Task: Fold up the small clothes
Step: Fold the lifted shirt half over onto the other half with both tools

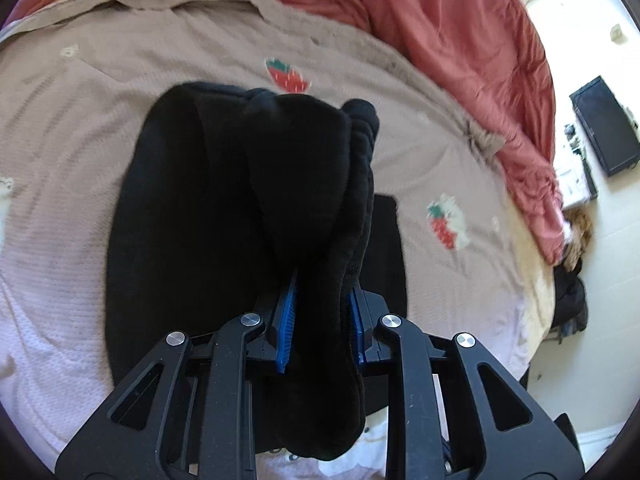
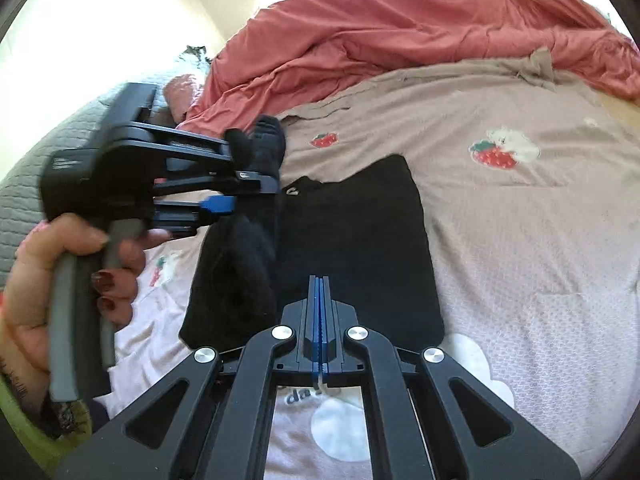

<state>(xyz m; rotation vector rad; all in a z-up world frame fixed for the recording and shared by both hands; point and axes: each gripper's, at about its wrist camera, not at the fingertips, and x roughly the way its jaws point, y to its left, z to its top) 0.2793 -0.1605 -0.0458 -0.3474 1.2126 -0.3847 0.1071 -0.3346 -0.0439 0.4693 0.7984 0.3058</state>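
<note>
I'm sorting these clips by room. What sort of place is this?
Most likely a bedroom: the work surface is a bed with a strawberry-print blanket, a rumpled pink duvet bunched behind it, and black clothes laid out on top.

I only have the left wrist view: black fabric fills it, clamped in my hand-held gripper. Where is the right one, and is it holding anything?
Observer: The right hand-held gripper is shut and empty, above a flat black garment on the bed.
Operator: Is that garment separate from mine?
Observer: I cannot tell; your dangling black fabric overlaps its left edge.
Operator: Anything beside my grip?
Observer: A person's hand holds the left hand-held gripper by its grey handle.
</note>
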